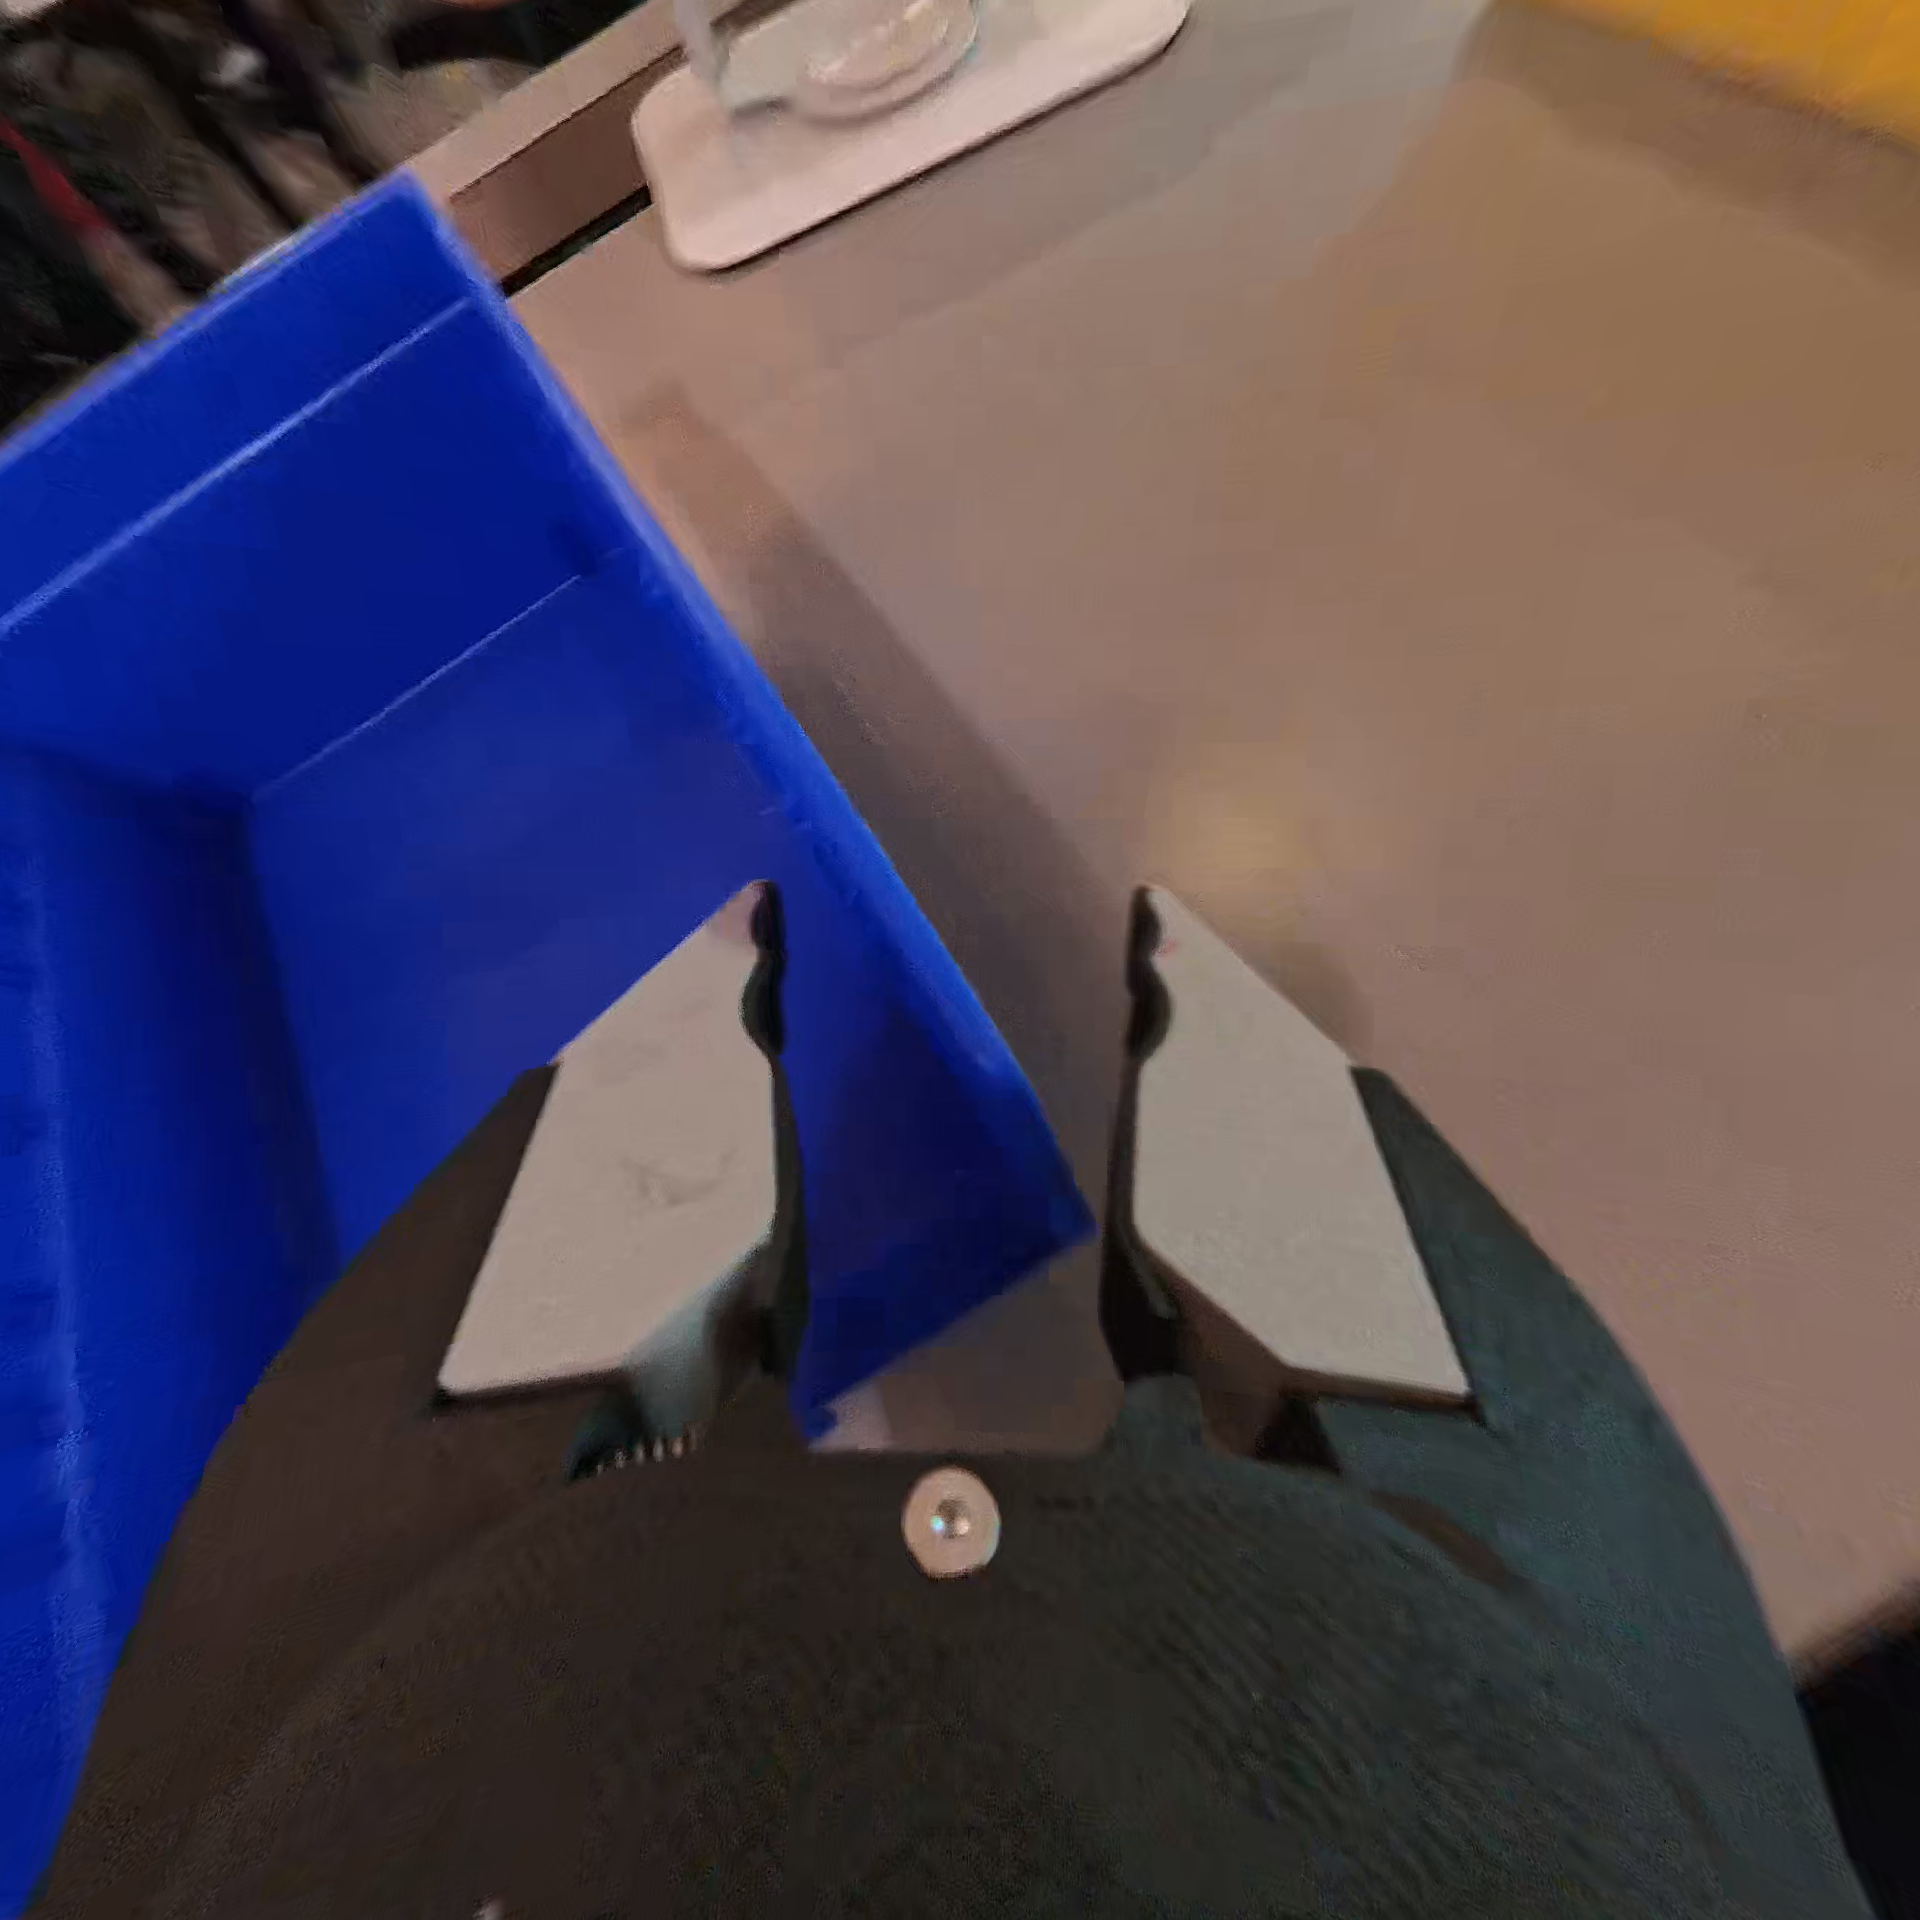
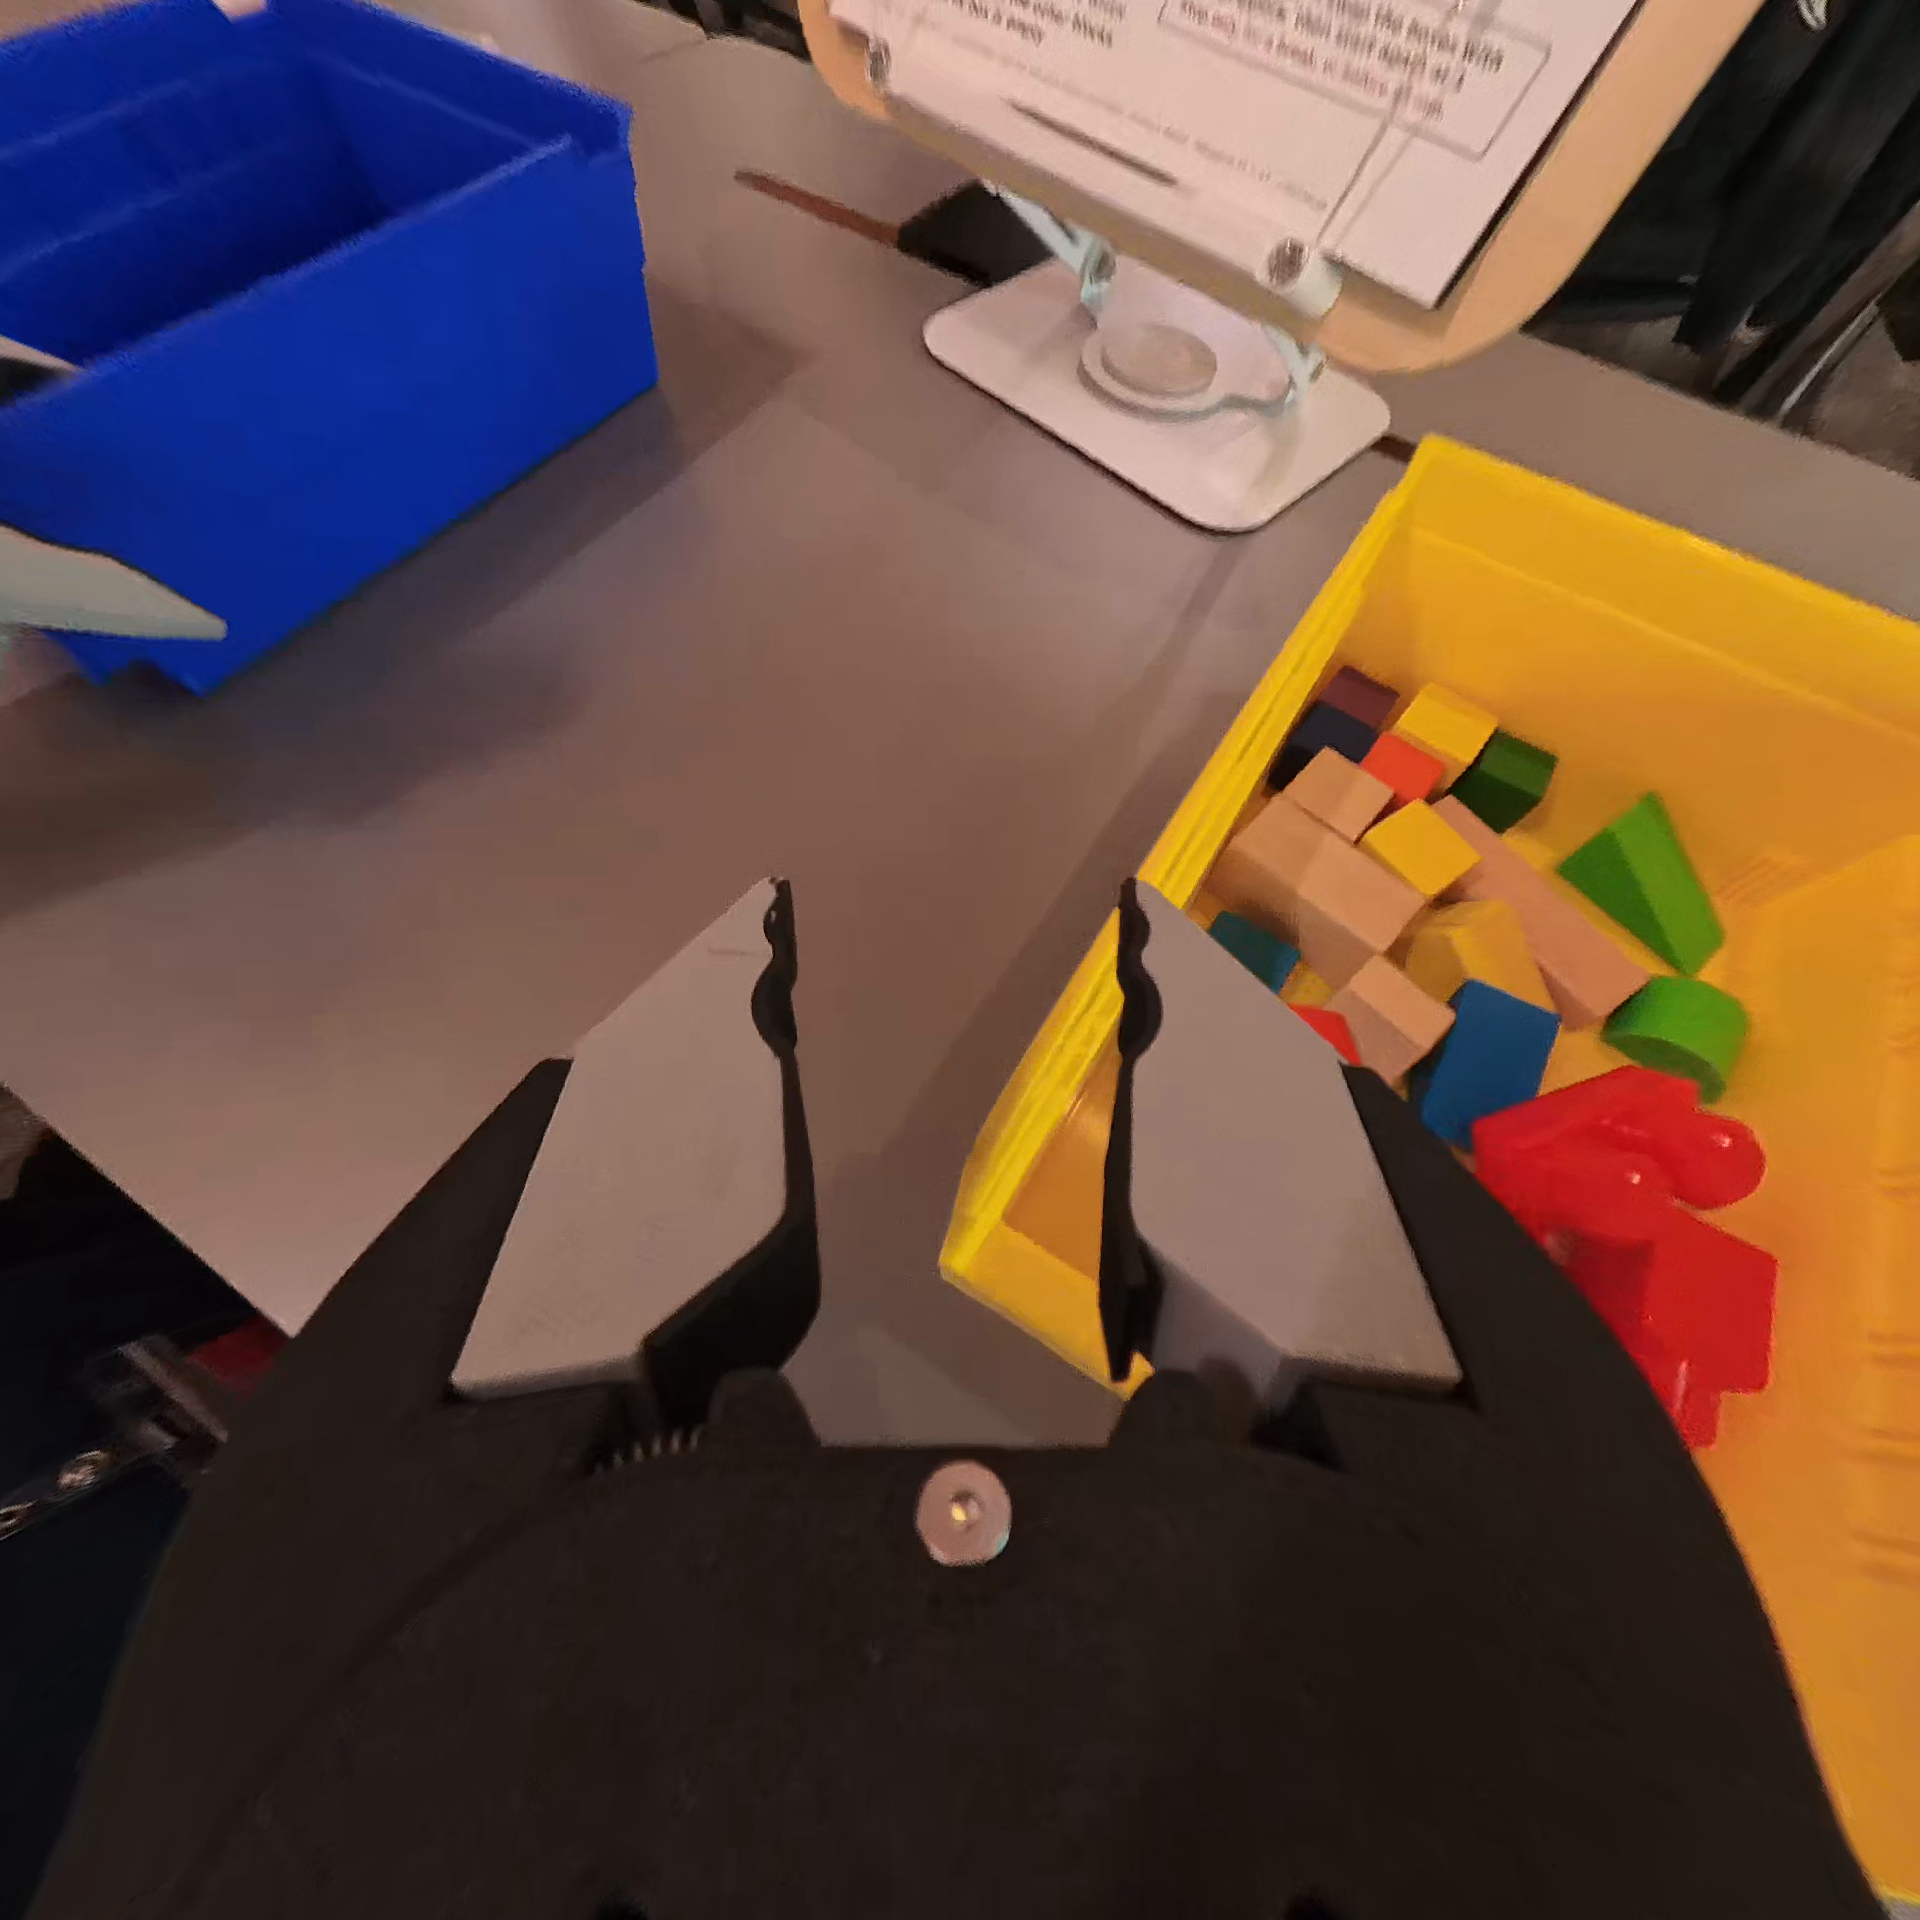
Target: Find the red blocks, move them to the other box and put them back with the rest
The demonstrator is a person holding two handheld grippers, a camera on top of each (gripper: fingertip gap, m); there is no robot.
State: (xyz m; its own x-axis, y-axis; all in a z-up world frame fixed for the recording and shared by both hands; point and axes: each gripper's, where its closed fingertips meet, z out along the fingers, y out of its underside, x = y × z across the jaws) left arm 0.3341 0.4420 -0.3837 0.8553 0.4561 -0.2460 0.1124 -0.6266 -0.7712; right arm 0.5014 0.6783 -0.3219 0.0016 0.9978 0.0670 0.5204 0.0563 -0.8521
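Yellow box (image 2: 1351, 582) right of the spread, bare right tongs (image 2: 954, 904) holds mixed blocks (image 2: 1455, 894); only the left tongs (image 1: 951, 904), spread, bare, see inside the blue box (image 1: 312, 727).

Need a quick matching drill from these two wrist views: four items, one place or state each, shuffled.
Items:
1. blue box
2. yellow box
3. right gripper
4. white stand base

States:
A. holds mixed coloured blocks
B. fingers apart, nothing between them
C. no blocks visible inside
D. on the table between the boxes, farther back

Pairs: 1-C, 2-A, 3-B, 4-D
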